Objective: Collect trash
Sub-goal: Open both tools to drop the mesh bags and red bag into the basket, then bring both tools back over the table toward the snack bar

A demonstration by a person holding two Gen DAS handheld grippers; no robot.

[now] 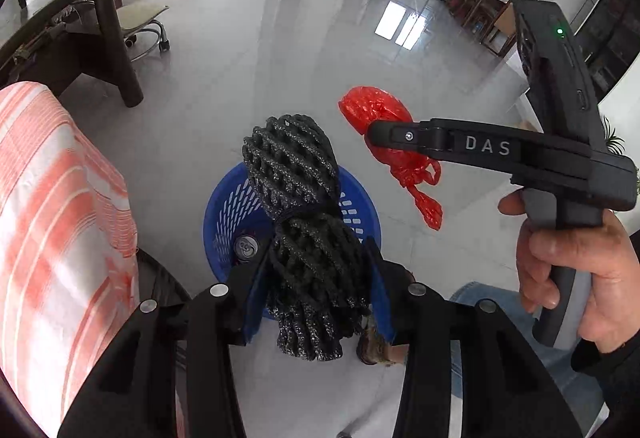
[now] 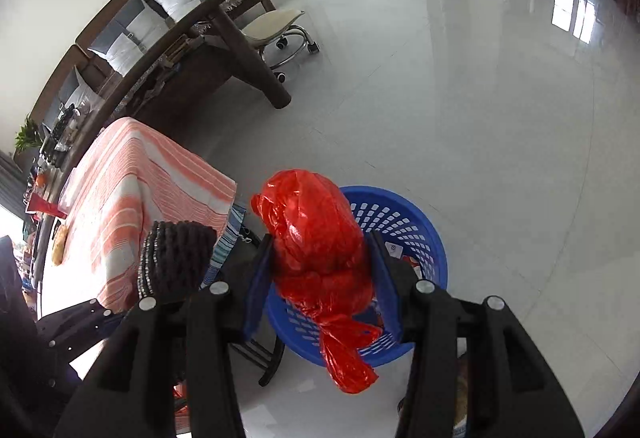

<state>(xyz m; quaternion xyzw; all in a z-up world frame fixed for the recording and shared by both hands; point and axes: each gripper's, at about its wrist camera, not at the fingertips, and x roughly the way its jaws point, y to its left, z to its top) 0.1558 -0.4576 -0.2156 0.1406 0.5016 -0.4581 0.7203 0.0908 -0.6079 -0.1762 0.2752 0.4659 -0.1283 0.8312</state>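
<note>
- Left gripper point(image 1: 316, 274) clamped on a black foam net bundle point(image 1: 298, 197), jaws partly apart
- Right gripper point(image 2: 320, 274) pinching a knotted red plastic bag point(image 2: 316, 234), jaws partly apart
- Directly below both, a blue basket point(image 2: 404, 226) on the floor, can point(image 1: 246, 248) inside
- Left of the grippers, an orange-striped cloth point(image 2: 140, 181)

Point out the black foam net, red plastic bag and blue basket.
black foam net point(image 1: 298, 238), left wrist view, its cinched middle.
red plastic bag point(image 2: 316, 238), right wrist view, its bulging middle.
blue basket point(image 2: 424, 234), right wrist view, slotted inner wall.
</note>
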